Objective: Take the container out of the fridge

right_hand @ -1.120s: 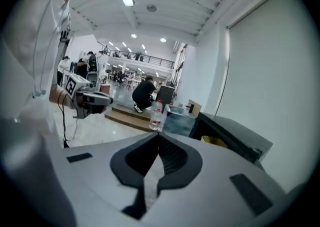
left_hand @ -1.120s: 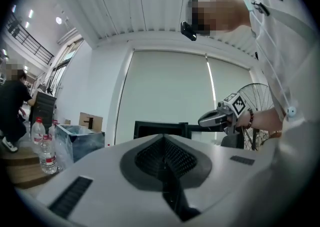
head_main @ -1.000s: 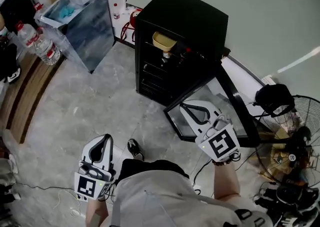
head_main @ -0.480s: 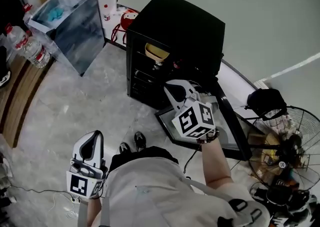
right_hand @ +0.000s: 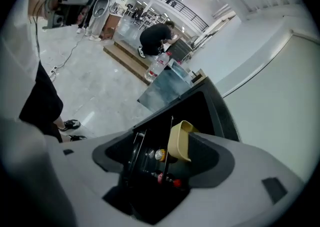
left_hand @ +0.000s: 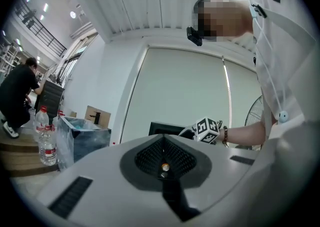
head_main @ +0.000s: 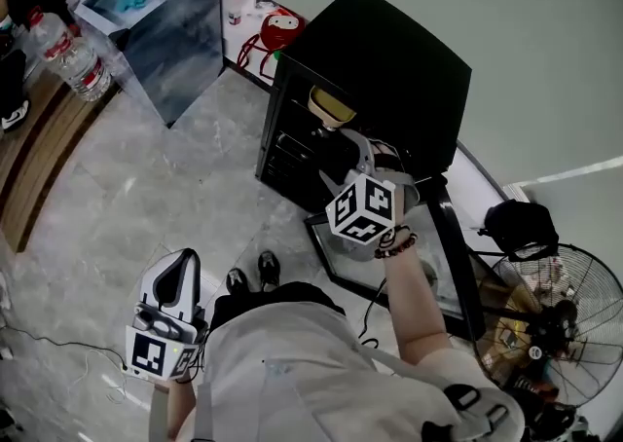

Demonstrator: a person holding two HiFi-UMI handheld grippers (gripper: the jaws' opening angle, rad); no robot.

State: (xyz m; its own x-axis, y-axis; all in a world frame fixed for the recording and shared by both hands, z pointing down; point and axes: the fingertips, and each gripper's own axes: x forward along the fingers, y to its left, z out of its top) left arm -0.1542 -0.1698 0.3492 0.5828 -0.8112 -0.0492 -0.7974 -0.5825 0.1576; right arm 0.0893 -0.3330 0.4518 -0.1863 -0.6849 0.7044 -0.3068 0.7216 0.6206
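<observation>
The left claw (head_main: 177, 270) and right claw (head_main: 358, 153) are white shells bearing black-and-white marker cubes (head_main: 362, 208). The person wears a grey shirt (head_main: 292, 372) and beaded bracelet (head_main: 392, 241).

1. Right gripper (right_hand: 160, 161), jaws opening with nothing gripped: smooth matt grey plastic shell.
2. Container (right_hand: 180, 141), ahead of the jaws: matt tan plastic.
3. Fridge (head_main: 389, 51), beyond the jaws: black casing with a satin finish.
4. Floor (head_main: 165, 177), left of the jaws: glossy grey stone-look tile.

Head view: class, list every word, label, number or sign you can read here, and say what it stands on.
No words or numbers can be read.
Upper marker cube, near the fridge: black-and-white square patterns, no letters.
Lower marker cube: a square pattern too, no letters.
Water bottles: labels too small to read.
</observation>
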